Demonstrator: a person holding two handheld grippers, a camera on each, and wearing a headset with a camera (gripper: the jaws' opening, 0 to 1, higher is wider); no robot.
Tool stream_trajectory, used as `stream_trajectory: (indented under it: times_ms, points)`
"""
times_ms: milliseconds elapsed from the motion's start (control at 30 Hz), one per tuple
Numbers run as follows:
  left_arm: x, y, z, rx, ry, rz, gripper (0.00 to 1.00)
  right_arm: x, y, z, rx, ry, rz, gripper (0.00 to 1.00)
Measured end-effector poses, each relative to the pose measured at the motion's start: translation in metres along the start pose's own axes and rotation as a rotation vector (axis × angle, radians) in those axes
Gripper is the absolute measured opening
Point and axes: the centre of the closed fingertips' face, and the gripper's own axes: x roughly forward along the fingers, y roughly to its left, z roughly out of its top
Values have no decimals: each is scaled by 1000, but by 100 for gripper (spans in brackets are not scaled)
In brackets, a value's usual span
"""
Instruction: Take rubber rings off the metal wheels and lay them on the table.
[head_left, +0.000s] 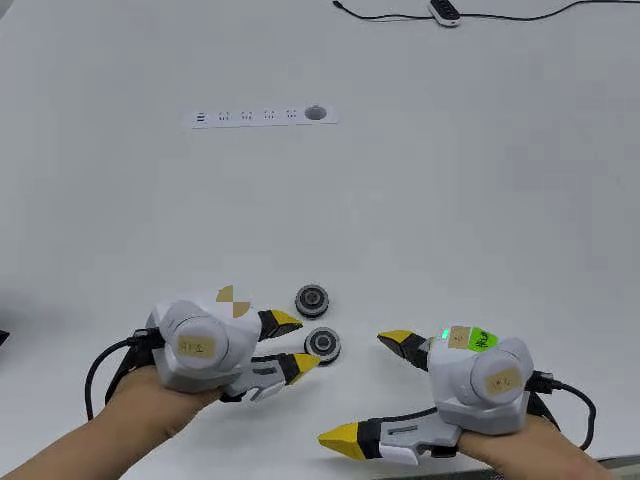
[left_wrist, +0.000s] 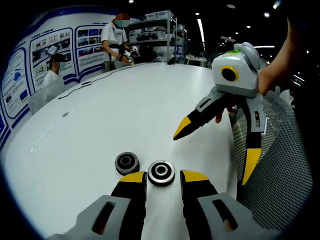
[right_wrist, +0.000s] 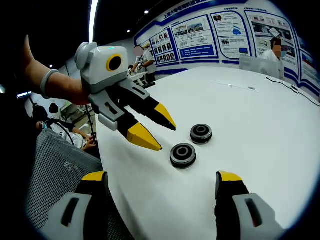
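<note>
Low in the frame's centre on the white table (head_left: 450, 200), the nearer metal wheel (head_left: 323, 343) and the farther metal wheel (head_left: 312, 300) wear black rubber rings (head_left: 323, 330). The left gripper (head_left: 303, 341) has its jaws narrowly parted at the nearer wheel. The right gripper (head_left: 357, 388) gapes wide, empty. The writing on the tan stickers (head_left: 196, 347) is unreadable.

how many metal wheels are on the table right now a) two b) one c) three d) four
a: a near wheel sits by the tips of the left claw, and a far wheel lies just beyond it, both on the table.
</note>
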Motion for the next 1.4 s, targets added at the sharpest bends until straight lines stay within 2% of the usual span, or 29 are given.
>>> stream_trajectory:
  times_ms: [400,600,900,1267,1400]
  points:
    - [12,-1,-1,37,41,-18,23,3,0,2,19,-12,6,89]
    - [19,-3,-4,85,80,-31,21,4,-1,2,28,-17,7,88]
    - [26,-3,-9,111,119,-43,19,5,-2,2,40,-22,9,88]
    - [29,-1,-10,129,139,-57,17,7,-3,1,57,-30,13,88]
    - [29,-1,-11,152,149,-63,14,6,-4,4,73,-40,13,87]
